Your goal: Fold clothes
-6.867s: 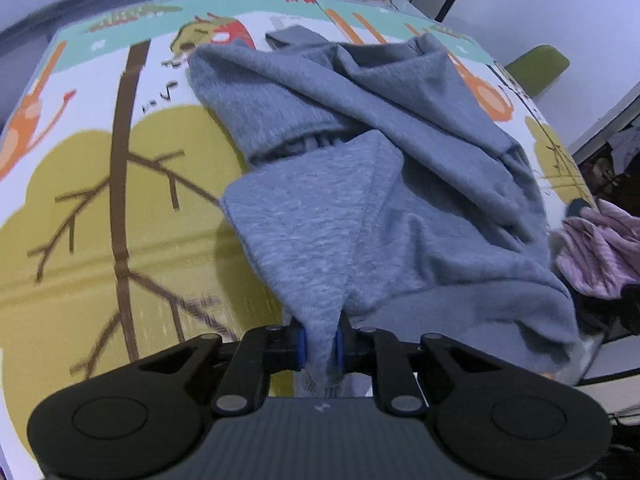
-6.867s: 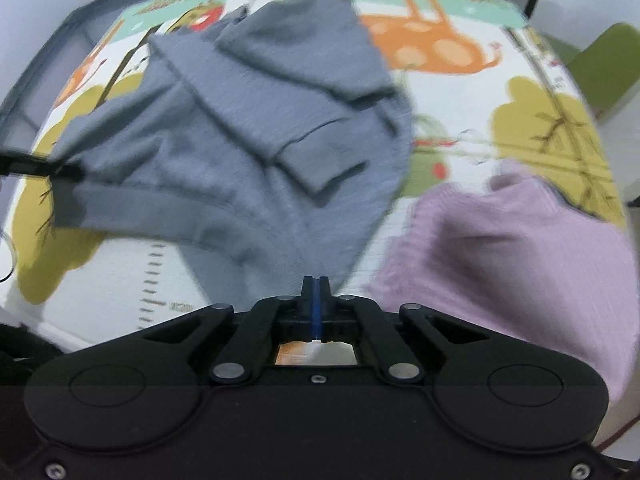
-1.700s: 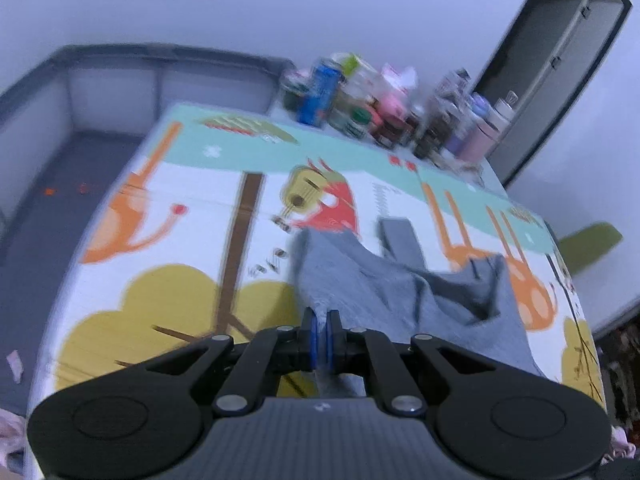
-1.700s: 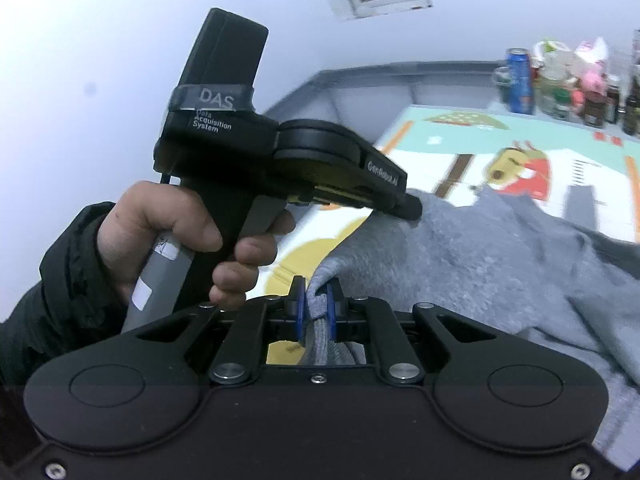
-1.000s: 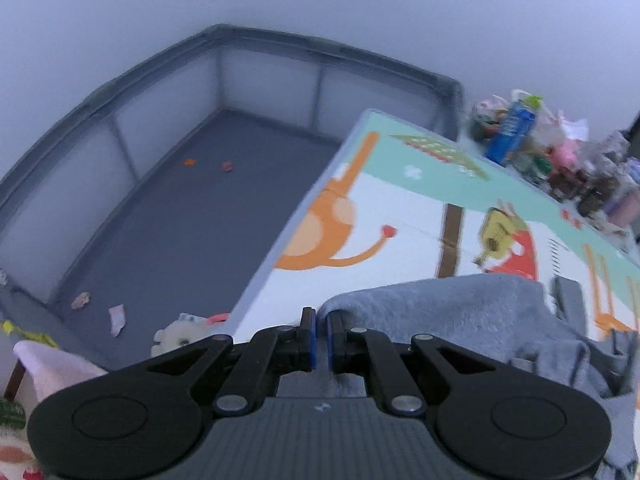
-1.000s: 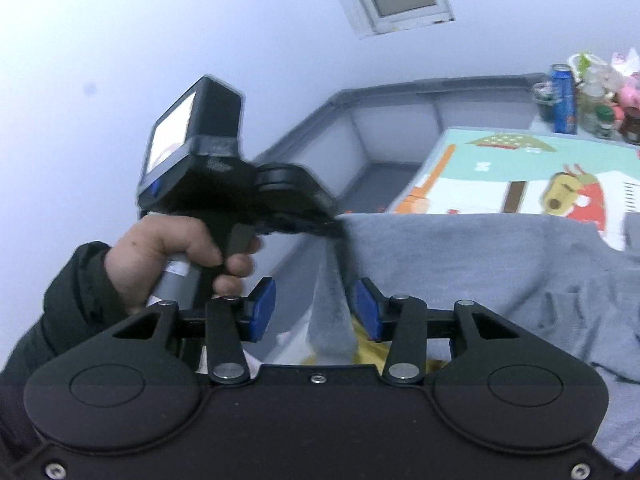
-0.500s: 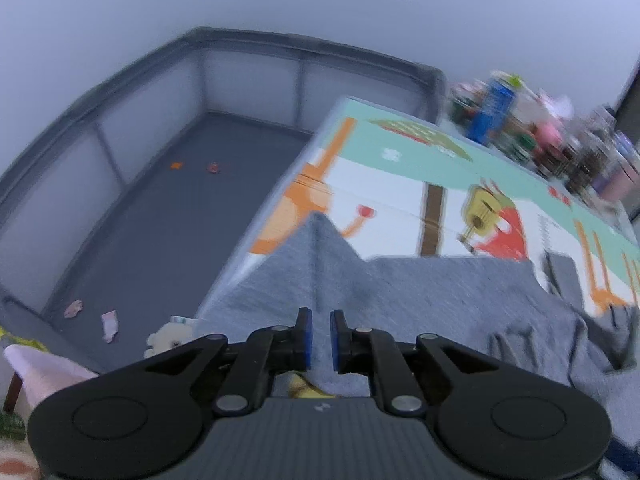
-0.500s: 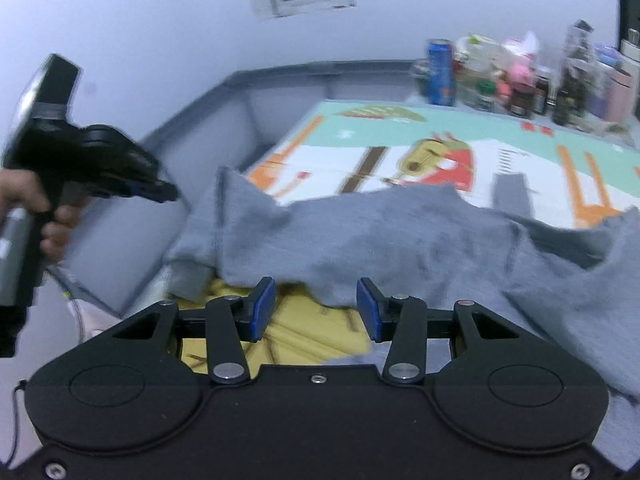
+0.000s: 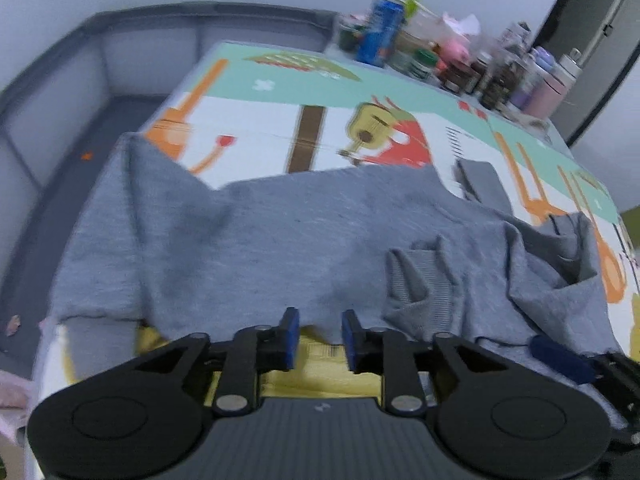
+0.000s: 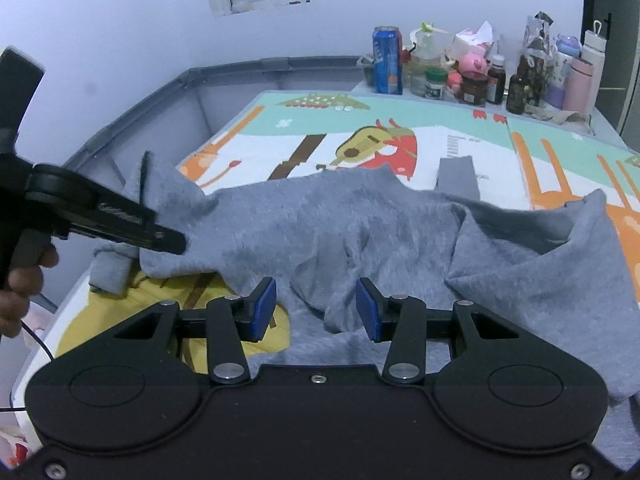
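Left tool [image 9: 320, 334] opening, right tool [image 10: 316, 309] spread, above grey sweatshirt [image 9: 280, 240] on cartoon mat [image 10: 460, 136].

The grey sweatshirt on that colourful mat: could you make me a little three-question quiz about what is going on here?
1. True or false: the right gripper is clamped on the grey sweatshirt.
2. Which lies on the play mat just beyond the sweatshirt's far edge? A) a grey sleeve cuff B) a pair of scissors C) a folded towel
3. Fill in: at the far end of the mat, beside the jars, stands a blue ____.

Key
1. False: its blue pads stand apart, with cloth lying loose between them. The left gripper is opening too, and nothing is pinched between its pads.
2. A
3. can
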A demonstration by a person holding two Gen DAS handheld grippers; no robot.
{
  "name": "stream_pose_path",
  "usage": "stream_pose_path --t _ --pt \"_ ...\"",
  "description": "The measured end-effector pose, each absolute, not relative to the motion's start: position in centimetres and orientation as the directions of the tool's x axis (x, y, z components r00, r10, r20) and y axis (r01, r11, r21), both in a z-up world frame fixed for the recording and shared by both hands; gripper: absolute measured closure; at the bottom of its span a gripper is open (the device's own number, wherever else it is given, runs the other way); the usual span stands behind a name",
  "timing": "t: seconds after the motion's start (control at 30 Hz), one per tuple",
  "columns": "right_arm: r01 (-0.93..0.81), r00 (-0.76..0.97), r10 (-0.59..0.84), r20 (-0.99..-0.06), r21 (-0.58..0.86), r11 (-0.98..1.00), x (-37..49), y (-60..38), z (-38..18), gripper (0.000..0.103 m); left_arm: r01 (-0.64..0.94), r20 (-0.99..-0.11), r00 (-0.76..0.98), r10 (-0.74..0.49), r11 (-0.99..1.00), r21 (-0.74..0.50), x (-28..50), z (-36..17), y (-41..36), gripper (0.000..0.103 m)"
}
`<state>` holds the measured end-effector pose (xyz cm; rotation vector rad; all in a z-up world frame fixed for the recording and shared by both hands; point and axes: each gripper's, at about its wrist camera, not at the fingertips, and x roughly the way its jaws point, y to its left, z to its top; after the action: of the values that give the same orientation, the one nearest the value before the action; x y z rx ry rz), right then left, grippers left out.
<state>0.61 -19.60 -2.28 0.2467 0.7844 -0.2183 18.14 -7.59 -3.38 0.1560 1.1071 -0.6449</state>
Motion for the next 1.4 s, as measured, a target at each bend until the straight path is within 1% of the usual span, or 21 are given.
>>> stream_pose_path --t 0.07,0.27,0.43,0.57,0.77,0.9,1.1,1.13,1.27,1.3,1.4 --pt "0.275 0.683 -0.101 -0.724 0.127 0.953 1.3 -19.4 -3.1 0.062 0.570 -0.865 0.267 -0.425 0.793 -0.214 18.3 -3.9 -8.7 0.068" --pt "0.234 0.682 -0.095 -0.725 0.094 0.968 3.5 -18.5 -5.1 0.063 0.600 -0.865 0.208 -0.456 0.758 -0.255 19.5 -5.7 -12.1 0.067" --pt "0.222 0.680 -0.113 -0.724 0.056 0.973 5.2 -18.3 -6.3 0.063 0.631 -0.877 0.166 -0.450 0.732 -0.256 20.4 -6.9 -14.4 0.066" --pt "0.228 0.668 -0.119 -0.735 0.050 0.972 6.3 -18.4 -7.3 0.063 0.650 -0.885 0.141 -0.443 0.716 -0.255 20.8 -7.5 -16.0 0.062" --pt "0.230 0.653 -0.132 -0.745 0.030 0.973 7.8 -18.2 -8.7 0.063 0.660 -0.904 0.129 -0.408 0.715 -0.228 21.2 -8.2 -17.6 0.060" --pt "0.249 0.638 -0.144 -0.757 0.026 0.968 8.7 -18.4 -9.7 0.066 0.671 -0.909 0.094 -0.406 0.700 -0.243 21.5 -8.6 -18.2 0.059" --pt "0.252 0.629 -0.149 -0.763 0.019 0.967 9.4 -18.4 -10.4 0.071 0.690 -0.917 0.051 -0.396 0.677 -0.254 21.6 -9.3 -18.9 0.074" --pt "0.251 0.628 -0.149 -0.764 0.017 0.968 9.5 -18.4 -10.5 0.072 0.688 -0.915 0.041 -0.401 0.675 -0.265 21.7 -9.3 -18.9 0.079" --pt "0.238 0.625 -0.152 -0.766 0.002 0.971 9.7 -18.3 -10.7 0.090 0.680 -0.912 0.043 -0.409 0.680 -0.273 21.6 -9.2 -19.1 0.092" --pt "0.234 0.624 -0.155 -0.766 -0.006 0.972 9.8 -18.2 -10.7 0.092 0.678 -0.912 0.048 -0.407 0.684 -0.270 21.5 -9.1 -19.1 0.093" --pt "0.232 0.623 -0.169 -0.764 -0.025 0.972 9.9 -17.7 -10.6 0.094 0.672 -0.909 0.052 -0.413 0.688 -0.274 21.5 -8.7 -19.0 0.096"
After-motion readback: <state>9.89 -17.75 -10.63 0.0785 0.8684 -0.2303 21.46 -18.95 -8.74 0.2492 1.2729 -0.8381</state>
